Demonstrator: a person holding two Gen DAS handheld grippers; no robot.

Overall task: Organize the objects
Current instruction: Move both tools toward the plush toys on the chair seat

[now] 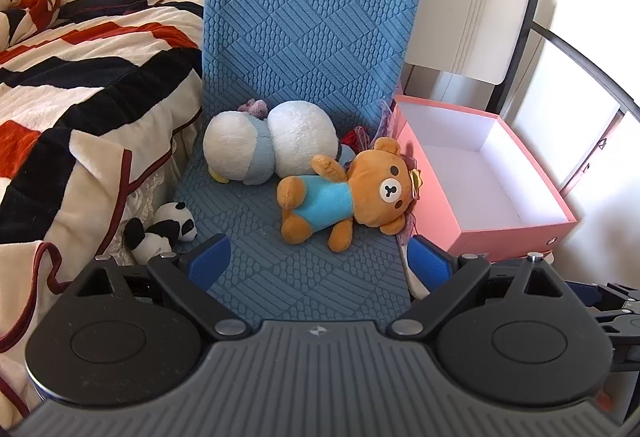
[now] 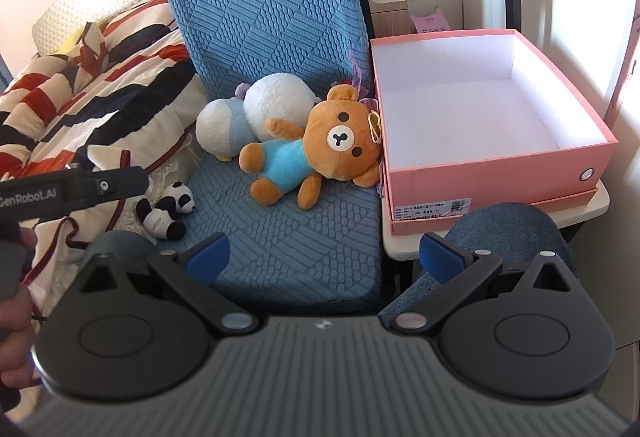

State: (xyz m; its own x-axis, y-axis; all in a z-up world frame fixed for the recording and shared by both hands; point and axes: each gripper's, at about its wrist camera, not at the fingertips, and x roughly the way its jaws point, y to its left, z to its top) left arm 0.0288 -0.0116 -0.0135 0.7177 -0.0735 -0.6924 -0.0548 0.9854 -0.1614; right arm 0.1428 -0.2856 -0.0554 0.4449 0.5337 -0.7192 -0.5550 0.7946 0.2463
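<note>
Toys lie scattered on a blue padded chair seat (image 2: 288,245) in the middle of both views, and a pink box (image 2: 500,173) with a bare white inside sits just beside it at the right, on a pale side stand. Nothing has gone into the box yet, so the sorting looks barely begun.

Both claws are spread wide and grasp nothing: the left claw (image 1: 320,261) hangs over the front of the seat, the right claw (image 2: 324,253) over the seat's front right edge.

I count three plush toys plainly. One brown bear in a blue shirt (image 2: 316,153) lies on its back at centre frame, its head touching the box wall. One white and pale blue plush (image 2: 256,113) lies behind it against the chair back, touching the bear's arm. One small panda (image 2: 168,213) sits at lower left, in the gap between seat and striped blanket (image 2: 100,85). Something red and purple peeks out behind the bear's head; I cannot tell what it is.

The bear looks the natural first pick. I would close on its soft belly rather than a limb, squeeze firmly, lift clear of the box rim, then let go well inside the box.
</note>
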